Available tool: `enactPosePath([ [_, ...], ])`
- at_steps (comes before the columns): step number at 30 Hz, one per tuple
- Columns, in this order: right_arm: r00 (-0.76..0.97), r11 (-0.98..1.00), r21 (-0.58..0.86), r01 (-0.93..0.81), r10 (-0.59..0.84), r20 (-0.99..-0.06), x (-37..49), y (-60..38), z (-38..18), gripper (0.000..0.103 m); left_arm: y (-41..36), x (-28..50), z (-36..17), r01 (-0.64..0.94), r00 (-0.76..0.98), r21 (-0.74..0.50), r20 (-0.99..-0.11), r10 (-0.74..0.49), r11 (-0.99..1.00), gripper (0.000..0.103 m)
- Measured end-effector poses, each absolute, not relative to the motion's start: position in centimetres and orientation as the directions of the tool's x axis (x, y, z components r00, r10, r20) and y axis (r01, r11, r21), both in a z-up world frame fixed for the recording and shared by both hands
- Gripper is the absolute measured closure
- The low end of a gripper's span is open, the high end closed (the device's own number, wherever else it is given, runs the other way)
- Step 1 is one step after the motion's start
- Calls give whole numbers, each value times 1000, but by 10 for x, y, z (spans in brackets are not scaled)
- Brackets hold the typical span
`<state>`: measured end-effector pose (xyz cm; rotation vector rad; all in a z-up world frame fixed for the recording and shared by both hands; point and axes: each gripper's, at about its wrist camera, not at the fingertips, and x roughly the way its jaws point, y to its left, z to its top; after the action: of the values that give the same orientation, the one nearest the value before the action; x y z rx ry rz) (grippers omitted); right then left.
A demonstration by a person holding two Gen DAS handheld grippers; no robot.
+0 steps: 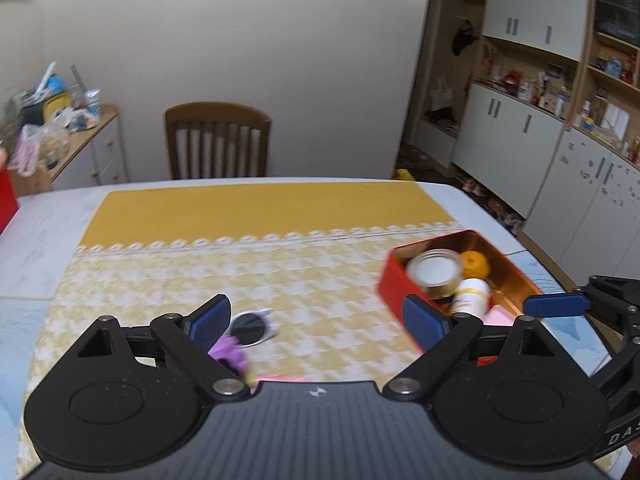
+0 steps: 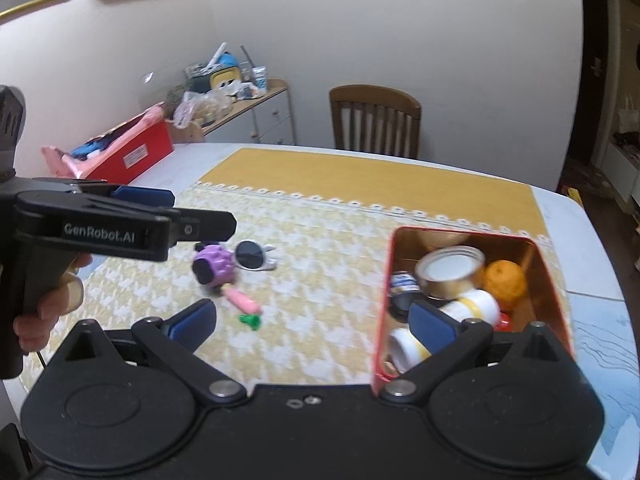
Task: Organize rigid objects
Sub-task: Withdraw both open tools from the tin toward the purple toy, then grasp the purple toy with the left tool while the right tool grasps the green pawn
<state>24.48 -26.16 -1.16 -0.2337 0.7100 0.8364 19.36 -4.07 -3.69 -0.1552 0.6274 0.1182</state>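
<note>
**Tin mostly filled, three small things left on the cloth**

Both grippers are empty, their jaws spread wide. The left gripper (image 1: 318, 318) hovers above the near part of the yellow tablecloth (image 1: 256, 204); the right gripper (image 2: 312, 320) hangs beside it, with its right finger over the tin's near corner.

Judging by how things lie, the sorting is well along. The red tin (image 2: 554, 276), ahead and to the right of both grippers, already holds a jar with a white lid (image 2: 450, 270), an orange (image 2: 505, 282), two white-and-yellow bottles (image 2: 478, 306) lying on their sides, and some darker items too blurred to name.

Still out on the cloth, ahead and to the left of the right gripper, is a close cluster: white-framed sunglasses (image 2: 254, 257), a purple toy (image 2: 212, 267) just beside them, and a pink toy carrot (image 2: 242, 300) with a green top nearer the gripper. In the left view the sunglasses (image 1: 252, 325) and purple toy (image 1: 230, 350) sit just off the left finger's tip.

Nothing blocks the path from cluster to tin, though the tin looks crowded, so room may be tight. Far off to the left, a second red box (image 2: 136, 156) sits at the table's edge; a wooden chair (image 2: 376, 120) stands beyond the table.
</note>
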Motion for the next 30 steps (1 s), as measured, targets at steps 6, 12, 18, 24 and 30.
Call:
enactPosePath([
  [6,438,655,86,-751,590,-678,239,-231,-24,0,-1,184,-47,-226,786,-107,-607,116,968,10],
  [12,418,655,83,-751,568,-709,237,-202,-45,0,19,181,-64,-257,770,-71,-618,160,964,10],
  [18,410,660,73,-747,544,-732,237,-177,-66,1,25,188,-87,-245,748,-50,-645,156,968,10],
  [24,383,669,87,-738,522,-762,243,-160,-87,6,29,202,-111,-231,718,-76,-686,117,970,10],
  [30,352,672,115,-732,517,-781,249,-148,-104,17,34,217,-127,-222,698,-105,-712,83,969,10],
])
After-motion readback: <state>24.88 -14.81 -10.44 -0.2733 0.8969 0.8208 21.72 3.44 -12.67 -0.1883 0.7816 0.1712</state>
